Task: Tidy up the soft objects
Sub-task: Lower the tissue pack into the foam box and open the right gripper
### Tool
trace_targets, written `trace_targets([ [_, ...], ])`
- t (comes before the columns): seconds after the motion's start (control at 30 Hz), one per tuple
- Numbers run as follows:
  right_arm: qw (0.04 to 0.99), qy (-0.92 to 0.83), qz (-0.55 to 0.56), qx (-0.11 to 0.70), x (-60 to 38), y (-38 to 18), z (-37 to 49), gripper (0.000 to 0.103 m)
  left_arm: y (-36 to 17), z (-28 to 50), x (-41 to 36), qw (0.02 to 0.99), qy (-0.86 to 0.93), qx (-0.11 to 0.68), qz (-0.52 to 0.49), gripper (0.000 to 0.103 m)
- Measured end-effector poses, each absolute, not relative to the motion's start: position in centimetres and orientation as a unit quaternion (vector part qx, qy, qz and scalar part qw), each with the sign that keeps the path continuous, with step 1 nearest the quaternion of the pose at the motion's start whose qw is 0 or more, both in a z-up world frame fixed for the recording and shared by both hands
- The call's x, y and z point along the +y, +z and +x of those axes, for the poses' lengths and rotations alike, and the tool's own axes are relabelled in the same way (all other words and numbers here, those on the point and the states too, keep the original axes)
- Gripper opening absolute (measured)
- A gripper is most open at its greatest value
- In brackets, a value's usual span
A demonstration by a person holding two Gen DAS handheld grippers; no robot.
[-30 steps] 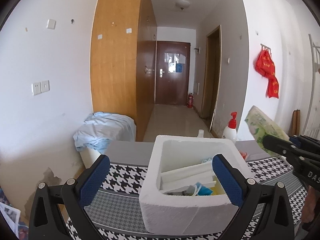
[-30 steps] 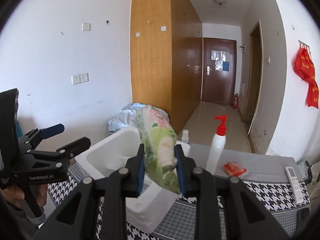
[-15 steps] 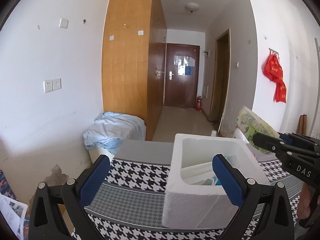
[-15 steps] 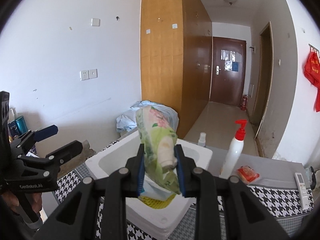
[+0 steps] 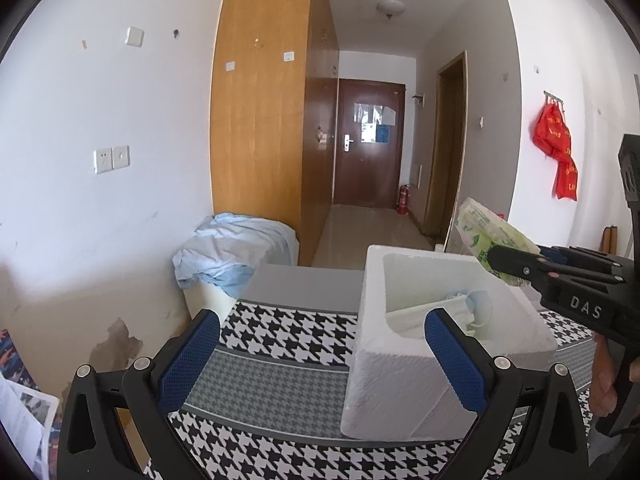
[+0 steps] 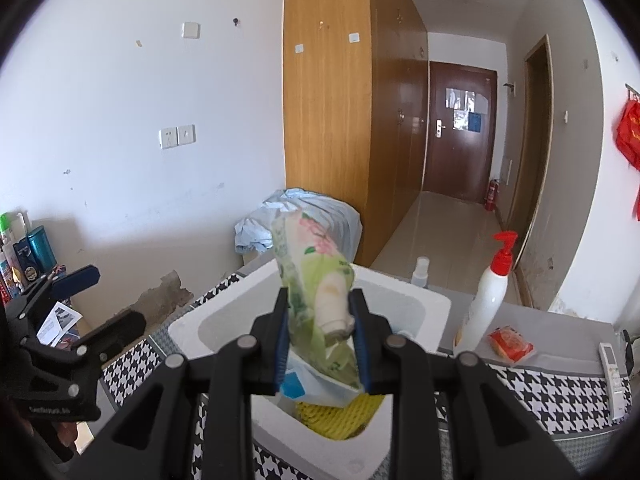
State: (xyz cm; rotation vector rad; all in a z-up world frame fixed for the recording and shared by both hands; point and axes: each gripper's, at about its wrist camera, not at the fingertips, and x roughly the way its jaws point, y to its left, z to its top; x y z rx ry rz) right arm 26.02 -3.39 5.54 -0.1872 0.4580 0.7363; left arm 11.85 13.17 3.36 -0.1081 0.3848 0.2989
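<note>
The right gripper (image 6: 320,336) is clamped narrowly on one green floral tissue pack (image 6: 316,280), which is held upright between its pads, directly above one white foam box (image 6: 424,306). The left gripper (image 5: 324,354) is spread wide and empty, angled slightly downward, with the box's left wall between its fingers. One pump bottle (image 6: 486,292) and one red packet (image 6: 510,343) are seen right of the right gripper.
</note>
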Motion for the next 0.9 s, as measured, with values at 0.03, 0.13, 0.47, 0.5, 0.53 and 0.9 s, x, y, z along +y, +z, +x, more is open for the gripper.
trace_targets([
  [0.03,0.903,0.357,-0.091,0.223,-3.2,5.5,26.2,0.032,3.2,11.7,13.3,0.969,0.148,0.191,-0.055,0.102],
  [0.13,0.901,0.355,-0.095,0.230,-2.6,5.3,26.6,0.032,2.9,11.5,13.6,0.968,0.150,0.194,-0.057,0.102],
  [0.47,0.894,0.350,-0.095,0.261,-1.3,3.8,28.2,0.045,2.1,11.0,14.2,0.966,0.152,0.200,-0.064,0.102],
  [0.5,0.894,0.350,-0.097,0.263,-1.2,3.7,28.3,0.055,2.1,11.0,14.2,0.966,0.152,0.201,-0.064,0.102],
  [0.53,0.894,0.348,-0.101,0.262,-1.0,3.6,28.3,0.059,2.0,11.0,14.3,0.965,0.153,0.202,-0.065,0.102],
  [0.9,0.898,0.354,-0.095,0.243,-1.7,4.2,27.0,0.074,2.1,11.0,14.1,0.965,0.155,0.201,-0.063,0.102],
])
